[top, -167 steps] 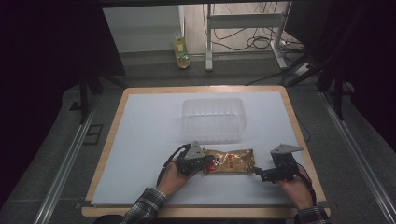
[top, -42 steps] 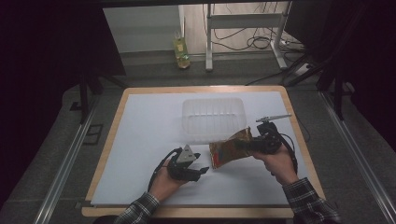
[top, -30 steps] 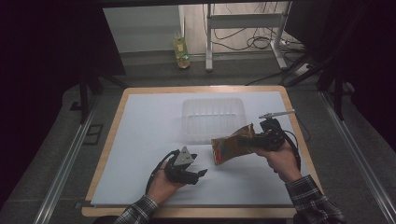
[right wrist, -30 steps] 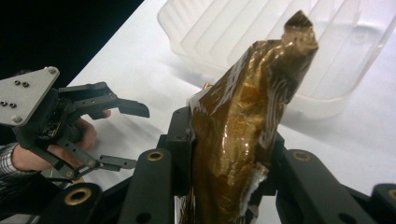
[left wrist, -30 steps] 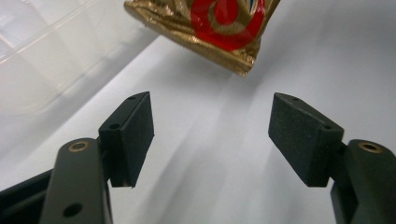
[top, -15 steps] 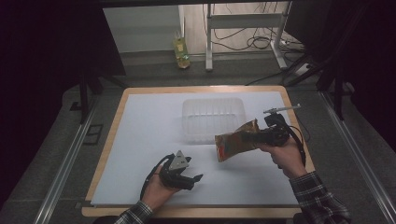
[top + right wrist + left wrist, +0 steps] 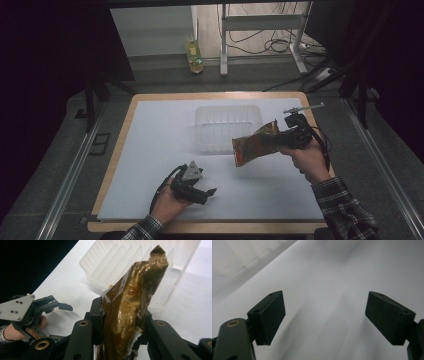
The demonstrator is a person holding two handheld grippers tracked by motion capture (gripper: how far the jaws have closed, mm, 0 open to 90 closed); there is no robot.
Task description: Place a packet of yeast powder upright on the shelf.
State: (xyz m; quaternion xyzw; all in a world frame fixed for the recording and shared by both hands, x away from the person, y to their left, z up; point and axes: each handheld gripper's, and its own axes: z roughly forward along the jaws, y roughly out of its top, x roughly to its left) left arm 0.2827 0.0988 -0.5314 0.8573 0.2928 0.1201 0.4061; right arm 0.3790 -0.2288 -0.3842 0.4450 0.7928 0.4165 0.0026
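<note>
**Snack pouch lifted beside the clear tray**

Clearly, the right gripper (image 7: 276,140) held a brown and gold snack pouch (image 7: 255,143) above the table (image 7: 150,135). Its two black jaws were clamped tight on one end of the pouch, and the rest of the pouch stuck out to the left, in the air, not touching the white surface. In the right gripper view the pouch (image 7: 130,307) rose between the jaws as a crinkled, shiny foil shape, with its far corner pointing up in front of the tray.

The pouch hung just beside the near right corner of a clear plastic tray (image 7: 210,117), which stood in the middle of the white table cover. From the high view I could not tell if the pouch overlapped the tray's rim or was only near it. The tray (image 7: 100,262) had ribbed walls and looked transparent.

The left gripper (image 7: 204,192) rested low near the front edge of the table, well apart from the pouch and from the tray. Its jaws stood wide, and they had just been opening, with nothing between them. In the left gripper view the two black pads (image 7: 270,315) were far from each other and the white cover lay behind them. The grey three-cornered plate (image 7: 191,171) on top of this gripper faced upward. In the right gripper view the left gripper (image 7: 61,305) appeared at the left side, held by a hand (image 7: 15,330).
</note>
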